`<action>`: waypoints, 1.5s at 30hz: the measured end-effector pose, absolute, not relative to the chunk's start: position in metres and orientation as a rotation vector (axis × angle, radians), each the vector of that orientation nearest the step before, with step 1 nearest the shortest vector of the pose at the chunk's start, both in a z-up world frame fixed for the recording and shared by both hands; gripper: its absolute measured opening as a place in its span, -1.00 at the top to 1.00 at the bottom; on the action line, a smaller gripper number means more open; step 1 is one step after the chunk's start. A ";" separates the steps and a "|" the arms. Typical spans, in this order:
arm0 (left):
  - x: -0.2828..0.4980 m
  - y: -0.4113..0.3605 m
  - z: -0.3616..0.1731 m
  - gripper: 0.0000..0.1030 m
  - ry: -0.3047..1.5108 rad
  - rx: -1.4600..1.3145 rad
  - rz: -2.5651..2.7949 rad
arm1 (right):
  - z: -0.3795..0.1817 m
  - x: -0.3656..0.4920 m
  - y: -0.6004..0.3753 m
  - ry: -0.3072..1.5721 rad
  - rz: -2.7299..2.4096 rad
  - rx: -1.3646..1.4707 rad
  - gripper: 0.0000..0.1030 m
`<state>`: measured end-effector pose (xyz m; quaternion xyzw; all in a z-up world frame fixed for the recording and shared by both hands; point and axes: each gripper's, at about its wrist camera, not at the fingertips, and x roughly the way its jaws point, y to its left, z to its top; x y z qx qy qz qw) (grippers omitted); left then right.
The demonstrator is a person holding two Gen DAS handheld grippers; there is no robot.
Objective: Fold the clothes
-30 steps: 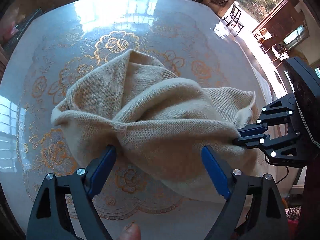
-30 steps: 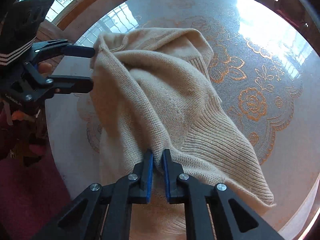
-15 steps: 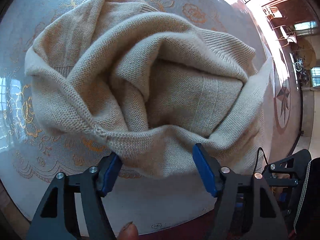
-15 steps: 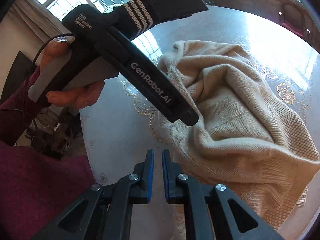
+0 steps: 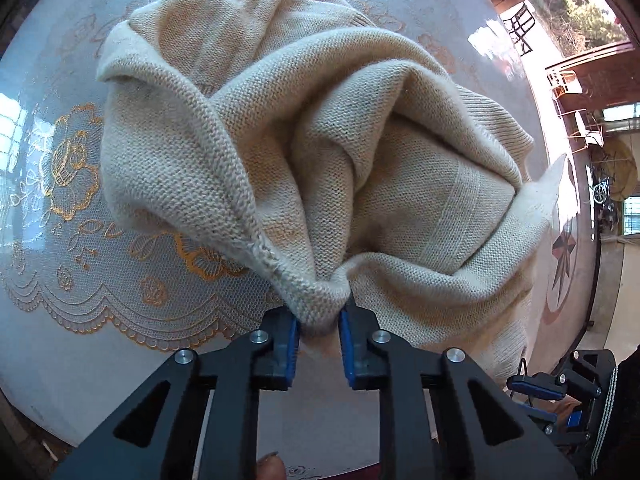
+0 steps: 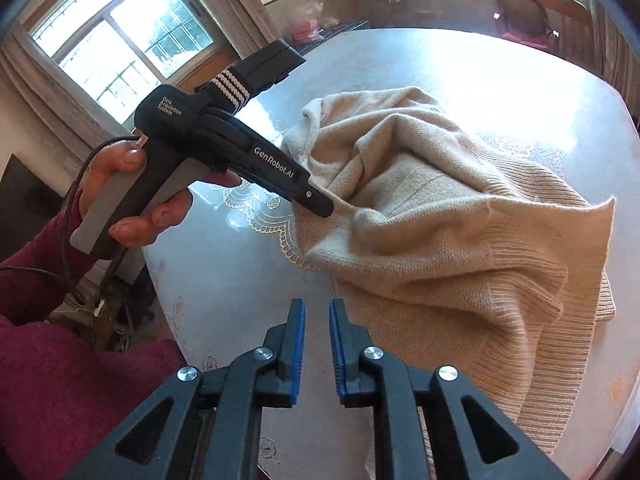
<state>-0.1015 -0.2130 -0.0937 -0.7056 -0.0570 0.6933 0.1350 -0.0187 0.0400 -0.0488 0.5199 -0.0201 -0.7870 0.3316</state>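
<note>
A beige knitted sweater (image 5: 320,140) lies crumpled on the round glass-topped table (image 5: 60,320). My left gripper (image 5: 320,320) points steeply down at the sweater's near edge. Its jaws are closing and the blue pads pinch a bunched fold of knit. In the right wrist view the same left gripper (image 6: 320,204) bites into the sweater (image 6: 440,220) from the left. My right gripper (image 6: 317,308) hovers over bare table (image 6: 224,280) just left of the ribbed hem. Its jaws are opening by a narrow gap with nothing between them. It also shows low at the right of the left wrist view as the right gripper (image 5: 536,388).
A lace cloth with gold flowers (image 5: 72,168) lies under the glass top. A person's hand (image 6: 132,200) and maroon sleeve (image 6: 60,380) hold the left tool. The table's near edge runs close below both grippers. Windows (image 6: 120,48) and a chair (image 6: 520,12) stand beyond.
The left jaws went from wide open to pinching the sweater's near fold. The right gripper let go of the hem, drew back over bare table, and its jaws parted slightly.
</note>
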 end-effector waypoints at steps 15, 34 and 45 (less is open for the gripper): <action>-0.035 -0.302 -0.010 0.85 0.228 -1.521 2.402 | -0.060 -0.083 0.129 -0.322 -2.327 1.461 0.68; 0.018 -0.363 -0.097 0.85 0.343 -1.341 2.458 | -0.119 -0.240 0.052 0.055 -2.122 1.879 0.49; 0.056 -0.365 -0.079 0.85 0.403 -1.246 2.468 | -0.142 -0.284 -0.016 0.534 -2.270 1.721 0.57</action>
